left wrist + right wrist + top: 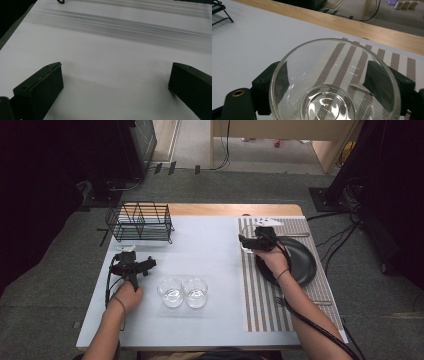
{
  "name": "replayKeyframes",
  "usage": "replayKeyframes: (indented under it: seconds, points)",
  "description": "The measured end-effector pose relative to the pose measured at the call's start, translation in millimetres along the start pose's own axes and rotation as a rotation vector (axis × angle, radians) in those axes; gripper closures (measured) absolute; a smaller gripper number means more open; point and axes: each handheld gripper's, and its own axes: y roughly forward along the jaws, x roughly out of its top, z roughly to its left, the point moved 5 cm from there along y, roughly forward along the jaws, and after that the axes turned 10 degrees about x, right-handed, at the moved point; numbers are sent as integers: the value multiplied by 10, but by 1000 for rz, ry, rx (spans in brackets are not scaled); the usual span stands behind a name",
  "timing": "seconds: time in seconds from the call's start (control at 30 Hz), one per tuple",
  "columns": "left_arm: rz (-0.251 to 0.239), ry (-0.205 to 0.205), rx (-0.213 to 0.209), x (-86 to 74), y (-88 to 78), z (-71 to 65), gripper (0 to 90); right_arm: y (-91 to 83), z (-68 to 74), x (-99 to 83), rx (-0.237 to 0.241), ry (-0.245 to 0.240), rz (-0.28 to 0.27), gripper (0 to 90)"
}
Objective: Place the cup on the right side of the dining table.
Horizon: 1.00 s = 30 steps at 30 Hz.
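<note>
Glasses [183, 292]: three (plate [300, 265]: one).

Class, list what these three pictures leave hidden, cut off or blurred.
- Glass: its bottom is cut off by the right gripper view's lower edge.
- Black plate: partly covered by the right hand in the high view.
- Wire rack: smeared to grey streaks in the left gripper view.

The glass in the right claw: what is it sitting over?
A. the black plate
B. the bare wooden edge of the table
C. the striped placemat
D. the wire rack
C: in the right gripper view the right claw grips the sides of a clear glass, and the brown-and-white stripes of the placemat show through its bottom; the black plate lies beside it.
</note>
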Motion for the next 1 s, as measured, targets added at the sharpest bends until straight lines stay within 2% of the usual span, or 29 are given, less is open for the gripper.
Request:
replayKeyframes:
  seconds: [0.47, 0.67, 1.0]
  points:
    - [0, 0, 0, 0, 0, 0, 0, 4, 1, 5, -2, 7, -10, 167]
    - [0, 0, 0, 0, 0, 0, 0, -20, 5, 38, 3, 12, -31, 166]
    - [0, 0, 0, 0, 0, 0, 0, -44, 15, 66, -7, 11, -24, 165]
